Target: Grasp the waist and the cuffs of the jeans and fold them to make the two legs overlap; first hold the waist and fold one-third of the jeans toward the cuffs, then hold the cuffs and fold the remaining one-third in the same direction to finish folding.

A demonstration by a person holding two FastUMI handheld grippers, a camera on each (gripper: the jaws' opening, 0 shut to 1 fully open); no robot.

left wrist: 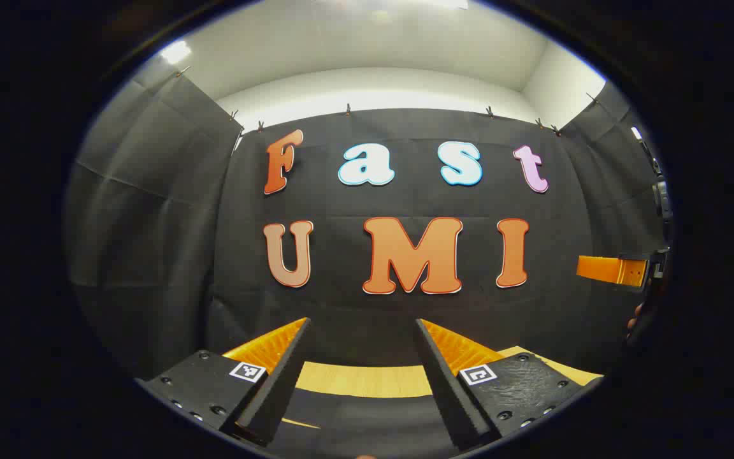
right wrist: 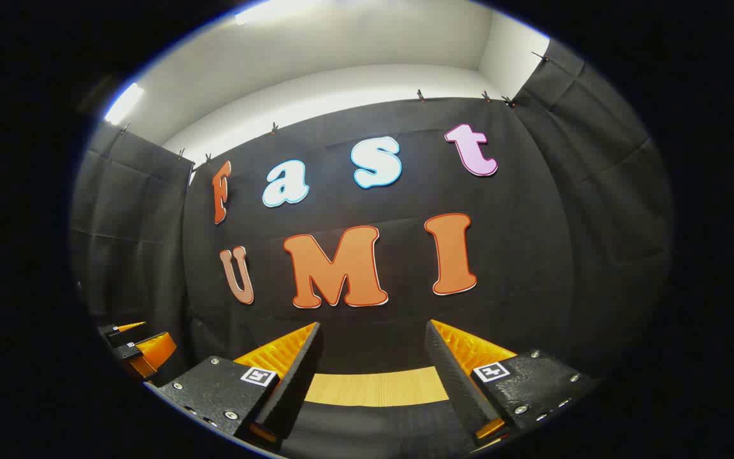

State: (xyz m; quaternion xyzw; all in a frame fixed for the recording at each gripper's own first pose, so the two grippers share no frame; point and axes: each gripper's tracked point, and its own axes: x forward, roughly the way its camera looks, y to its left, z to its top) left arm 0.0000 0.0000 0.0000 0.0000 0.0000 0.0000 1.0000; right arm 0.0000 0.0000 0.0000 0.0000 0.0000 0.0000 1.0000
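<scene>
Denim job, but both tools are raised and aimed at the booth wall. Left tool (left wrist: 362, 331) has its fingers wide apart with nothing between them; right tool (right wrist: 372, 335) is likewise spread and empty. Past each pair of tips, a pale wood worktop (left wrist: 360, 379) strip runs along the foot of the black cloth wall (left wrist: 354, 306), with something dark and unidentifiable nearer the cameras. In the right gripper view the left tool sits low at the far left; in the left gripper view the right tool pokes in at the right edge with a bit of hand beside it. The jeans' position can't be told; presumably below both tools. Judgement: denim is heavy, limp, high friction, and drapes and drags. Best pinch points are the stiff waistband corners and the hemmed cuffs, both layers together.
</scene>
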